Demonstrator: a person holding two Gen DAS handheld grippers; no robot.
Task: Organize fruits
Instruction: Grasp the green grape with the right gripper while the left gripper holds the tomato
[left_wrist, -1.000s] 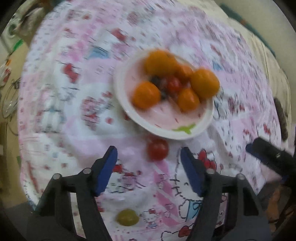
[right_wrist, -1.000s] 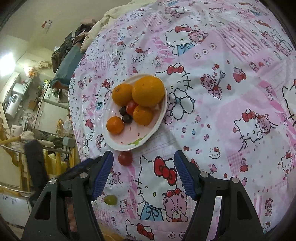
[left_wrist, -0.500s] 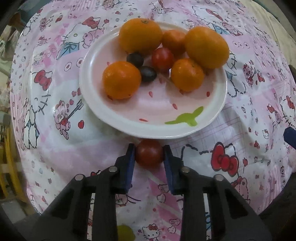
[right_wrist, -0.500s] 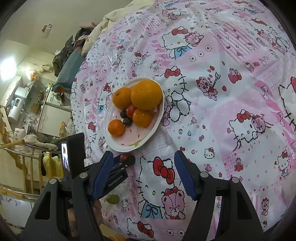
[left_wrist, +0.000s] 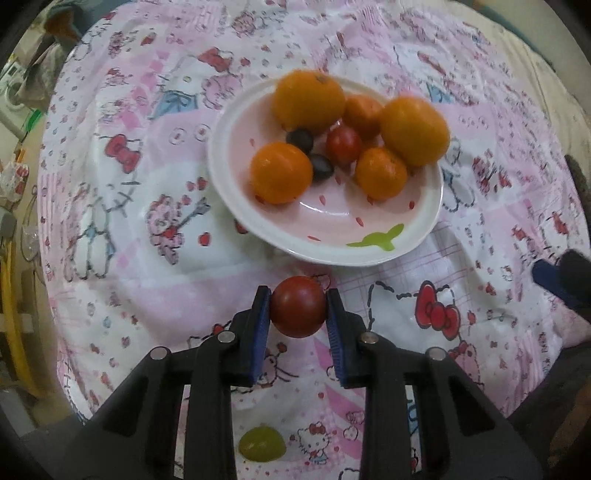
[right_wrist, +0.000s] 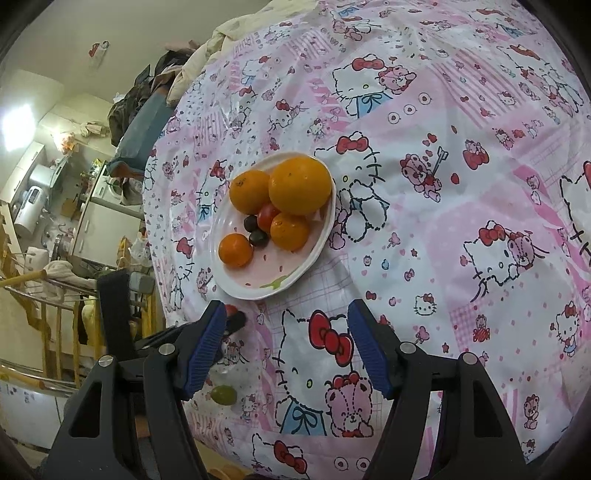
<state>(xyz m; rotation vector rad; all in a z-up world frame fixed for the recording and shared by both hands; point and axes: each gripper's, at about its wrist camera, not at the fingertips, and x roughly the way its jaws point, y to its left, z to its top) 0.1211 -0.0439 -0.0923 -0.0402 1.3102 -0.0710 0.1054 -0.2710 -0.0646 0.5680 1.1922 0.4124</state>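
Holding a red cherry tomato (left_wrist: 298, 306) between its blue pads, our left gripper (left_wrist: 298, 308) has just been closing and now pinches the fruit from both sides. We judge the pick as made and the carry to the plate (left_wrist: 258, 229) as the step in hand.

From the left wrist view, the plate lies at twelve o'clock from the held tomato, just beyond it, with its near rim close to the fingertips. It already carries several oranges (left_wrist: 280, 172), a second red tomato (left_wrist: 343, 144) and two dark grapes (left_wrist: 320, 168). The bare pink stretch of the plate is the near part, at about one o'clock from the tomato, so we would expect a short forward move to be enough. The tomato is round, so it has no long axis to line up; it may roll once let go.

Our right gripper (right_wrist: 288, 347) hangs with its jaws standing apart and nothing between them, above the patterned tablecloth (right_wrist: 461, 155). The left one is plainly the nearer to the plate.

A green grape (left_wrist: 261, 443) lies on the cloth at six o'clock from the tomato, beneath the left gripper's body, well short of the plate.
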